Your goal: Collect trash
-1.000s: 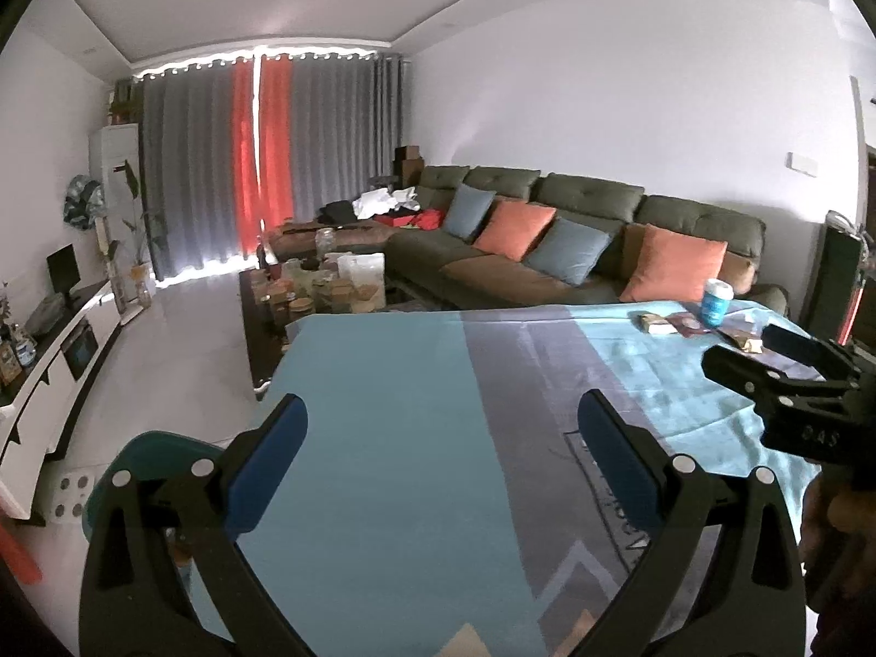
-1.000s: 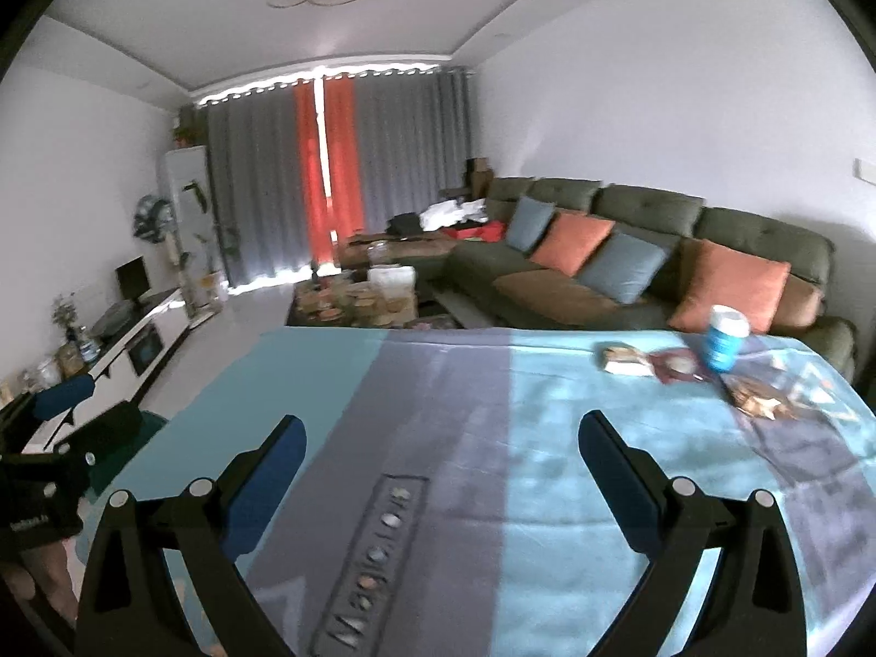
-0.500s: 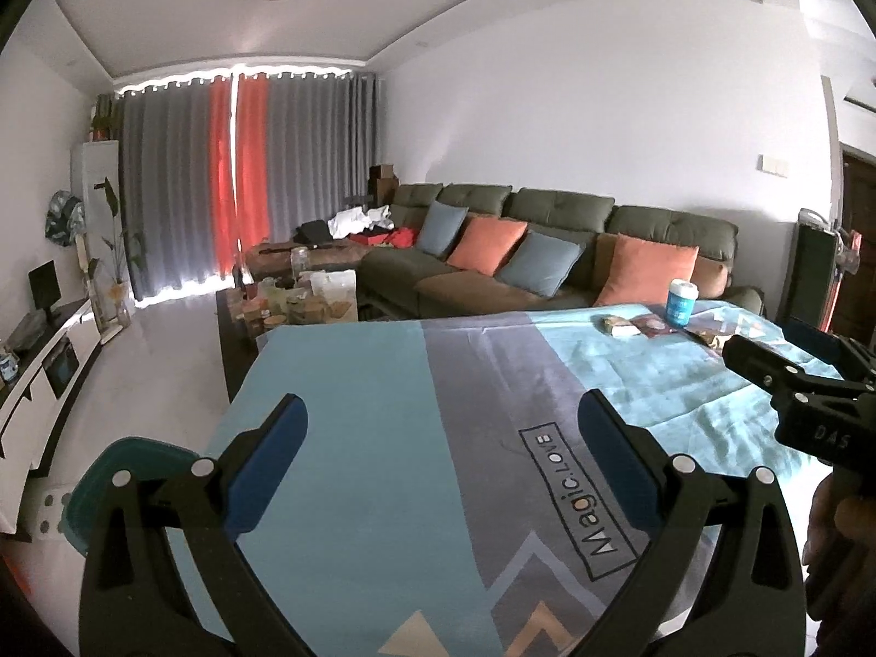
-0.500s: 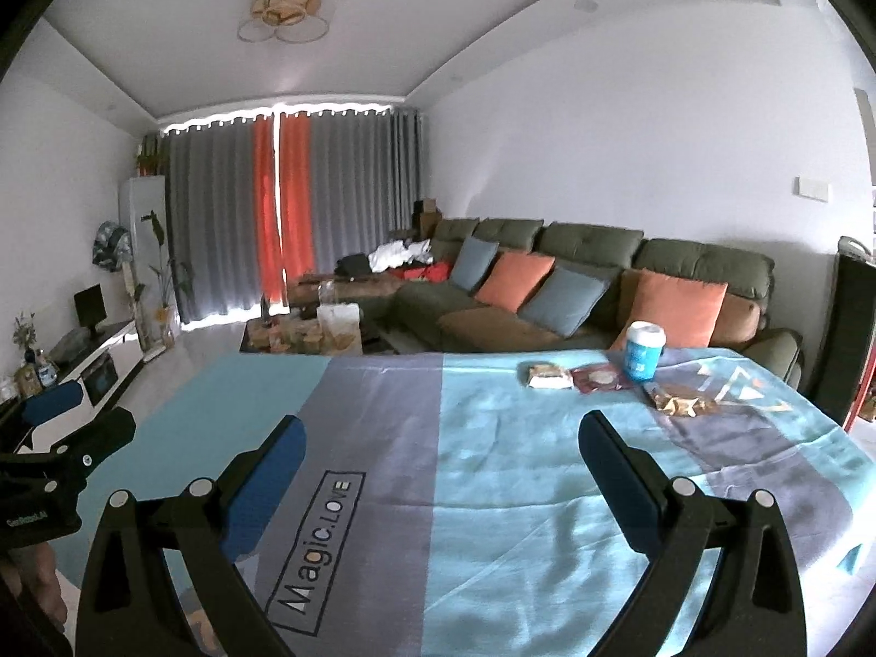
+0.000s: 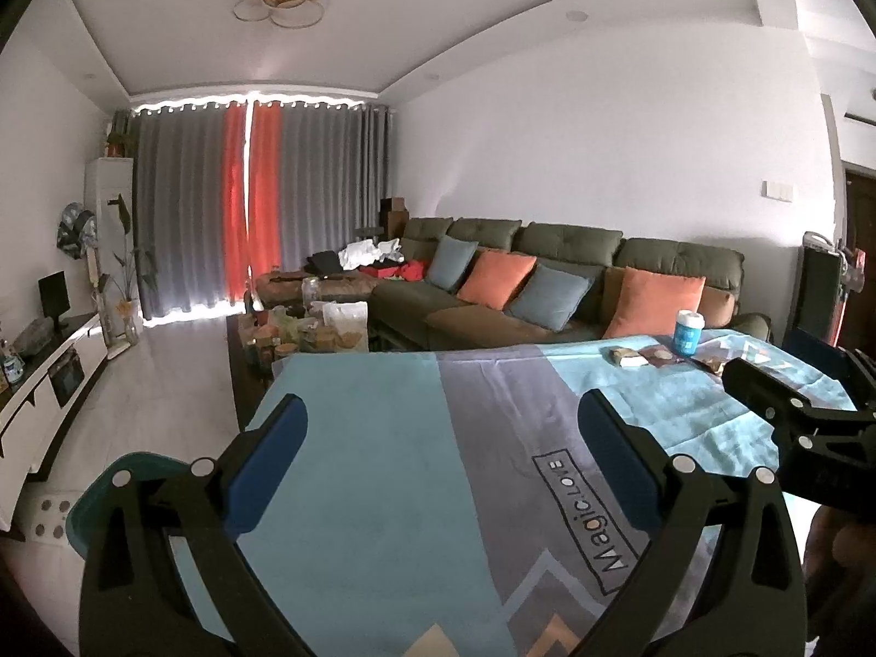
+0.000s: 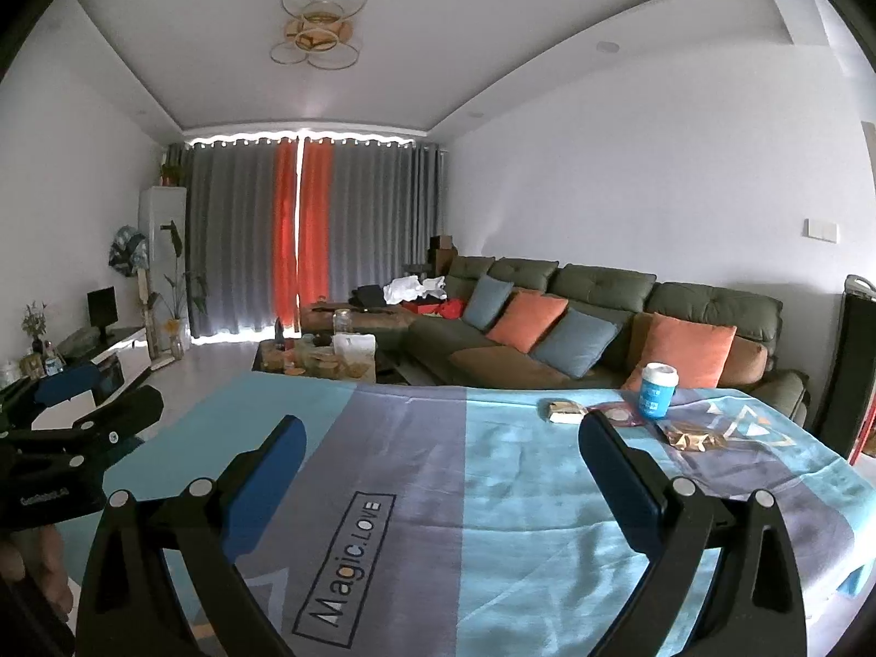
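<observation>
At 1 o'clock on the cloth-covered counter, blue cup upright near the far edge, wrappers just beside it, teal bin at 8 o'clock off the counter's edge, left gripper and right gripper fingers wide, empty, over bare cloth.

Dim, bluish room backlit through the curtains; strong fisheye bending and dark vignetted corners.

tablecloth: woven cloth, matt, lightly creased
cup: smooth blue wrap, white plastic-looking lid
wrappers: crinkled, glossy foil
gripper pads: blue, matt, rubbery
gripper frames: black matt plastic, metal rivets
sofa: matt tufted upholstery
</observation>
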`<state>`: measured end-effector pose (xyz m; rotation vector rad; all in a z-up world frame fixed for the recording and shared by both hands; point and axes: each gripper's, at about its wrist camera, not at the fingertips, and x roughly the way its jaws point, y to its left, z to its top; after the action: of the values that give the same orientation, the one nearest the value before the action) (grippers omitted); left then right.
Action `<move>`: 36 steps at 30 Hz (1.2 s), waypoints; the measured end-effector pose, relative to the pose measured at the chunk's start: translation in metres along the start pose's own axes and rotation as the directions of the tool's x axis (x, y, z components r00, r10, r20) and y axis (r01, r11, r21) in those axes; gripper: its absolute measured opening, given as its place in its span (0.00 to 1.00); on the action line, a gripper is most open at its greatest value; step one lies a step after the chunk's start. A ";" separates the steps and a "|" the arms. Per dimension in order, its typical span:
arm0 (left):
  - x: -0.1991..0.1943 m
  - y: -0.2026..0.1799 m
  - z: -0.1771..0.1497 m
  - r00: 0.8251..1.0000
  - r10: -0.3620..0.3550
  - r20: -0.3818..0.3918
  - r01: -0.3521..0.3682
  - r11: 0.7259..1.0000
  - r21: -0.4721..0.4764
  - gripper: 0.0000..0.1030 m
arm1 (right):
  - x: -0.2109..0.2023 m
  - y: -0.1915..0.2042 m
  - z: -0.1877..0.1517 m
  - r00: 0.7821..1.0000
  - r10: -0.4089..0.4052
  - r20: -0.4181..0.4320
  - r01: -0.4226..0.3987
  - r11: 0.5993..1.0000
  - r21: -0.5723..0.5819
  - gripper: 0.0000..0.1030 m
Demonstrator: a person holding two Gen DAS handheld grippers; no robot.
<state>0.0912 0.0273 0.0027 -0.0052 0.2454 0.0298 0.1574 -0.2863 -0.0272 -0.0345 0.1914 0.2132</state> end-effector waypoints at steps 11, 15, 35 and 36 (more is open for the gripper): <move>-0.003 0.003 0.000 0.998 -0.008 0.067 0.008 1.000 0.000 0.95 | 0.004 -0.002 0.003 1.000 -0.022 0.007 0.022 0.999 0.033 0.94; -0.002 0.002 0.001 0.996 -0.002 0.093 0.002 1.000 0.006 0.95 | 0.005 -0.004 0.004 0.999 -0.035 0.019 0.034 0.998 0.045 0.94; -0.006 0.003 -0.004 0.990 -0.041 0.138 0.042 0.999 -0.005 0.95 | -0.002 -0.005 -0.001 0.997 -0.062 0.040 0.059 0.996 0.063 0.94; -0.006 0.003 -0.003 0.990 -0.042 0.138 0.043 0.999 -0.003 0.95 | -0.003 -0.004 0.000 0.997 -0.063 0.043 0.060 0.996 0.059 0.94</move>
<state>0.0843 0.0305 0.0008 -0.0144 0.1070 -0.0117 0.1555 -0.2912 -0.0268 0.0218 0.1511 0.1471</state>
